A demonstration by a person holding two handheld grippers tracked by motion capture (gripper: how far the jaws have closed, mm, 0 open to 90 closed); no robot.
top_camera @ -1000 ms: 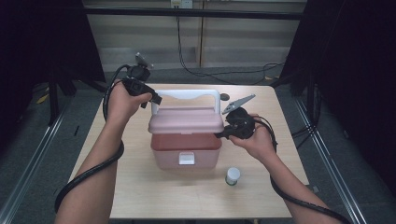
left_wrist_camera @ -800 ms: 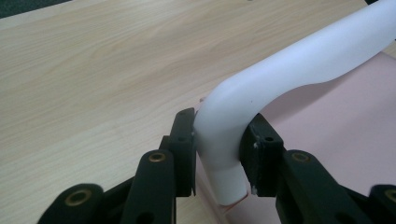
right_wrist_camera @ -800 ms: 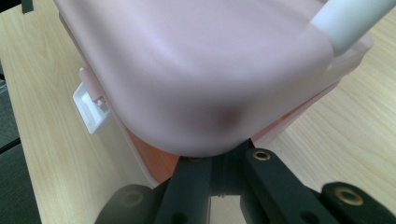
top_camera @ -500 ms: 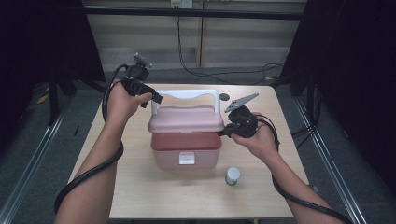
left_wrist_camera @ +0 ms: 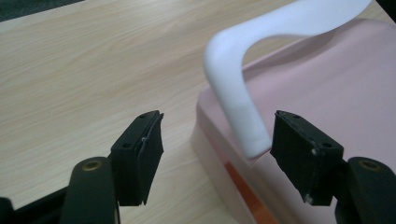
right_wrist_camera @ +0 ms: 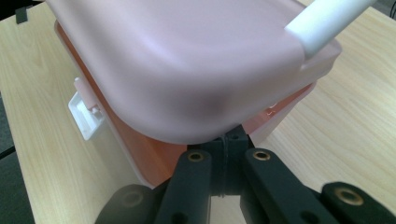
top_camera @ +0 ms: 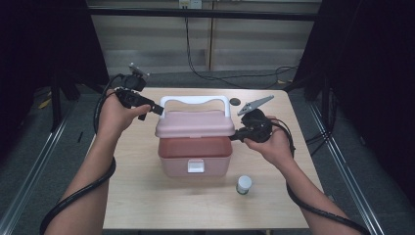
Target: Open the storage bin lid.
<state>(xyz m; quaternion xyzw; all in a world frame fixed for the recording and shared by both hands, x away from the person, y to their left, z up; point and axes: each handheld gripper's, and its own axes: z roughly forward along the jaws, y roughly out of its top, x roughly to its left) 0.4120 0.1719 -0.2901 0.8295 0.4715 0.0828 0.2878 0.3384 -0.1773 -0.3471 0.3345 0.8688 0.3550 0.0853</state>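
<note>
A pink box [top_camera: 195,164] stands mid-table with its pale pink lid [top_camera: 195,123] tipped up, so the red inside shows. A white handle [top_camera: 195,101] arches over the lid. My left gripper [top_camera: 159,110] is at the handle's left end. Its jaws have just been opening, and in the left gripper view the handle [left_wrist_camera: 236,93] stands between the pads without touching them. My right gripper [top_camera: 234,136] is at the lid's right edge. In the right gripper view it [right_wrist_camera: 229,140] is shut, its tips tucked under the lid's rim [right_wrist_camera: 187,60].
A small white-capped bottle [top_camera: 243,184] stands on the table [top_camera: 147,196] in front of the box, to the right. A small dark object [top_camera: 235,102] lies behind the box. The box's white latch [right_wrist_camera: 86,116] hangs loose at its front.
The left gripper's jaws have spread apart at the handle's left end and the hand has shifted slightly. The right hand and the raised lid have kept still.
</note>
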